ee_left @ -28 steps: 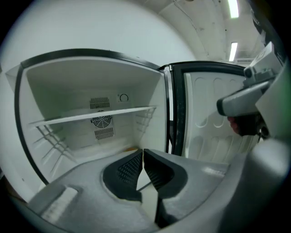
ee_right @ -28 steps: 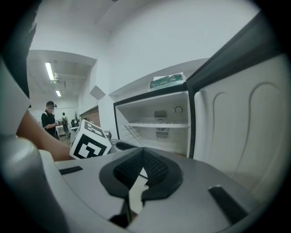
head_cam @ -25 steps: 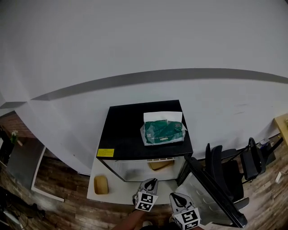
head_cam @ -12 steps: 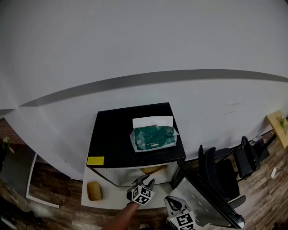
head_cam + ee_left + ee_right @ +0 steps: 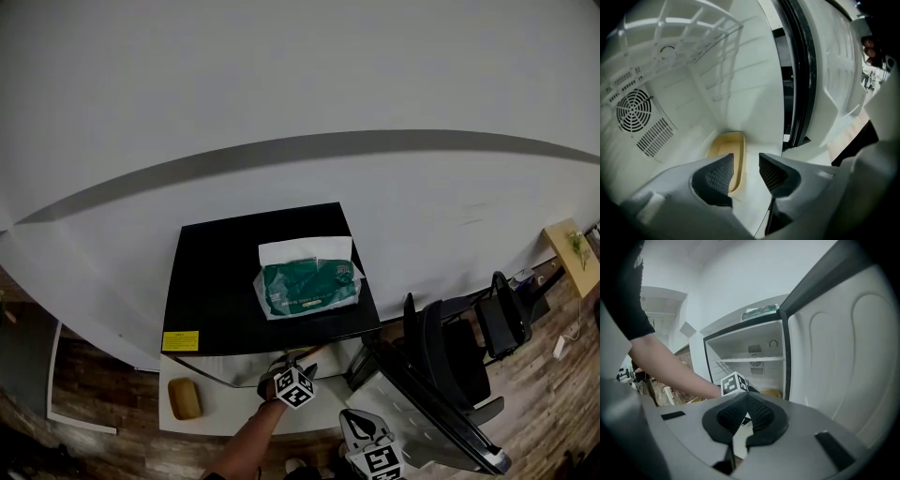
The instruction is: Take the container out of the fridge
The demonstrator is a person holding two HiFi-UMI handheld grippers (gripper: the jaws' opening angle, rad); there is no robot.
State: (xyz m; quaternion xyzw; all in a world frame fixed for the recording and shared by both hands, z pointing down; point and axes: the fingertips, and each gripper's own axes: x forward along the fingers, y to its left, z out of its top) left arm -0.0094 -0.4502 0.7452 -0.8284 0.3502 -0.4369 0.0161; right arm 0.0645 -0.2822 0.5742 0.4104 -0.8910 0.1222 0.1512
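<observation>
Container not yet out: yellowish, shallow, lying on the floor of the fridge toward the back wall, just ahead of the left tool, at about 11 o'clock from its tips.

Done so far, by the look of it: door swung wide toward 4 o'clock of the cabinet, left tool reached into the lower compartment. Jaws of that tool opening, standing apart, nothing pressed between them. Near edge of the container partly behind the left-hand pad; whether touching or just short, impossible to tell.

Right tool closed on nothing, held back outside at 5 o'clock of the fridge in the head view, close to the door's inner face.

Left to do, as a judgement: ease the open jaws over the container's rim, close on it, draw it out past the door frame, set it down, perhaps on the white worktop in front. So only the approach is made; grasp and removal all ahead.

Green packet on the fridge top and yellowish block on the worktop at 7 o'clock: apart from both tools.
</observation>
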